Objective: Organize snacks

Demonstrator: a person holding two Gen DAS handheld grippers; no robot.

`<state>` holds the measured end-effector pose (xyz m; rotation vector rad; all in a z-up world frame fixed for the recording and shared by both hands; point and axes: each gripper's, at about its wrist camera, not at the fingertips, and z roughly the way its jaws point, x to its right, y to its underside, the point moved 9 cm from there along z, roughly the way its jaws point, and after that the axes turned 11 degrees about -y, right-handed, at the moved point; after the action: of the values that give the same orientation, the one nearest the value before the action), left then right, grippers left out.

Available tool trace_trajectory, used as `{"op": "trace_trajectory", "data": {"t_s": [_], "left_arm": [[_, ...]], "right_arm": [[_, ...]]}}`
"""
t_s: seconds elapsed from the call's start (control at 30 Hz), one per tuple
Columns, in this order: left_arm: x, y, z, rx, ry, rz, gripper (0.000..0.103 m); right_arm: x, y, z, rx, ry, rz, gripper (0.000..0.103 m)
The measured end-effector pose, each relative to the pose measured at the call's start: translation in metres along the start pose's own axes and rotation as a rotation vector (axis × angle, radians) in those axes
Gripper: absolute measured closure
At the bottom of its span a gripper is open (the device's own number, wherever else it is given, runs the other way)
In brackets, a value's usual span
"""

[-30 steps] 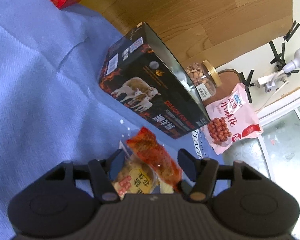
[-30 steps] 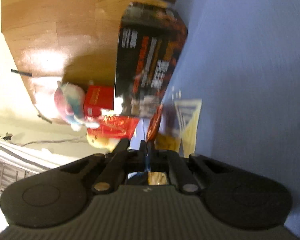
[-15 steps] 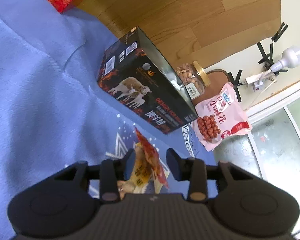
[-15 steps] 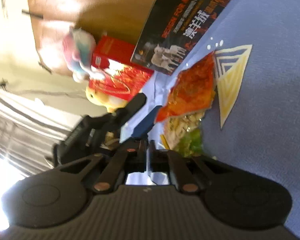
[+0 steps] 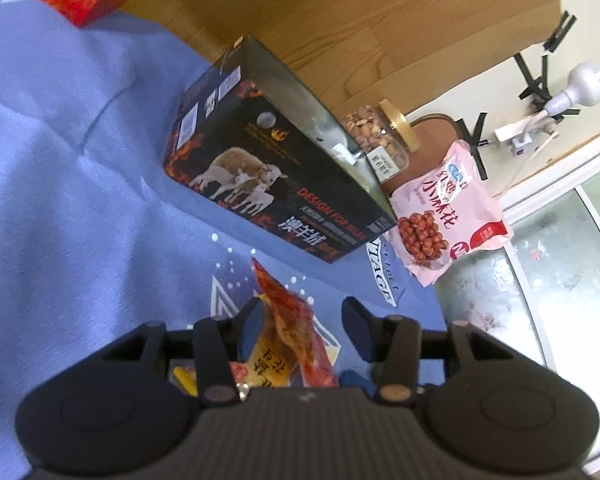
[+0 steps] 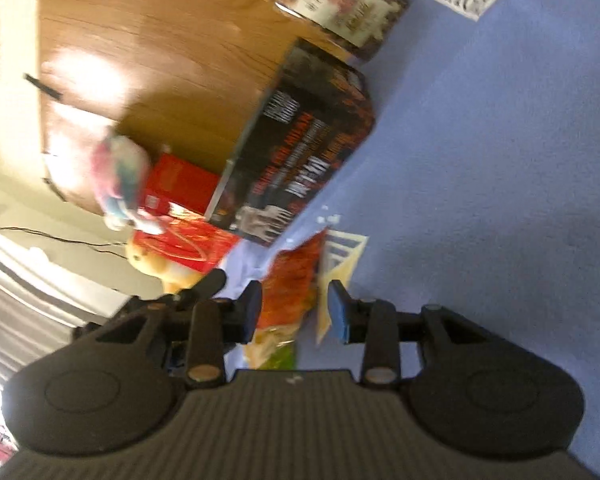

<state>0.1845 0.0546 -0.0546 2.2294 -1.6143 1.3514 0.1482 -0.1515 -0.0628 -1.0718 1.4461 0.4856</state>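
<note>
Your left tongs [image 5: 304, 330] have just been opening a little, with the orange packet [image 5: 288, 332] between the jaws: one pad touches it, the other stands clear, so it is no firm grip. Your right tongs [image 6: 294, 312] have also just been opening around the same packet, pads apart from it. The packet lies on the blue cloth [image 5: 60, 200], just before the black box [image 5: 276, 184], near the pink bag [image 5: 448, 216] and nut jar [image 5: 380, 136], likely so the snacks sit grouped.
</note>
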Motion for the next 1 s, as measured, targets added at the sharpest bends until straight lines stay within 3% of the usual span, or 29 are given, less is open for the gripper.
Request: {"op": "trace_trajectory", "data": {"t_s": [0.1,0.13,0.17,0.2,0.4,0.5,0.63,0.7,0.77,0.83,0.9,0.93,1.0], "left_arm": [[0.007,0.005,0.006,-0.007,0.016,0.014,0.063],[0.01,0.007,0.008,-0.004,0.009,0.029,0.071],[0.013,0.01,0.01,-0.01,0.012,0.046,0.08],[0.015,0.013,0.011,-0.016,0.017,0.05,0.084],[0.023,0.011,-0.007,0.026,0.046,0.083,0.088],[0.015,0.005,-0.007,0.04,0.032,0.054,0.09],[0.003,0.001,-0.001,0.031,0.015,0.013,0.091],[-0.001,0.001,0.001,0.025,0.006,-0.002,0.088],[-0.003,0.001,0.004,0.015,0.002,-0.01,0.079],[-0.003,0.001,0.008,-0.001,0.013,-0.031,0.078],[-0.004,0.002,0.014,-0.024,0.028,-0.056,0.085],[-0.006,0.003,0.017,-0.044,0.036,-0.079,0.099],[-0.013,0.005,0.022,-0.078,0.061,-0.142,0.098]], "right_arm": [[-0.005,0.005,0.023,-0.049,-0.025,0.002,0.074],[-0.006,0.008,0.027,-0.067,-0.02,0.003,0.079],[-0.008,0.012,0.033,-0.089,-0.031,0.001,0.098],[-0.013,0.016,0.035,-0.1,-0.053,-0.01,0.1],[-0.055,0.022,0.037,-0.09,-0.042,-0.245,0.1],[-0.053,0.018,0.03,-0.074,-0.058,-0.228,0.098],[-0.026,0.004,0.008,-0.001,-0.001,-0.16,0.092],[-0.01,-0.001,0.0,0.031,0.032,-0.106,0.086],[-0.001,-0.003,-0.003,0.037,0.056,-0.072,0.084],[0.002,-0.004,-0.001,0.042,0.055,-0.049,0.086],[0.001,-0.004,0.0,0.041,0.062,-0.057,0.086],[0.0,-0.003,0.001,0.042,0.072,-0.07,0.086],[-0.002,-0.002,0.001,0.038,0.084,-0.092,0.085]]}}
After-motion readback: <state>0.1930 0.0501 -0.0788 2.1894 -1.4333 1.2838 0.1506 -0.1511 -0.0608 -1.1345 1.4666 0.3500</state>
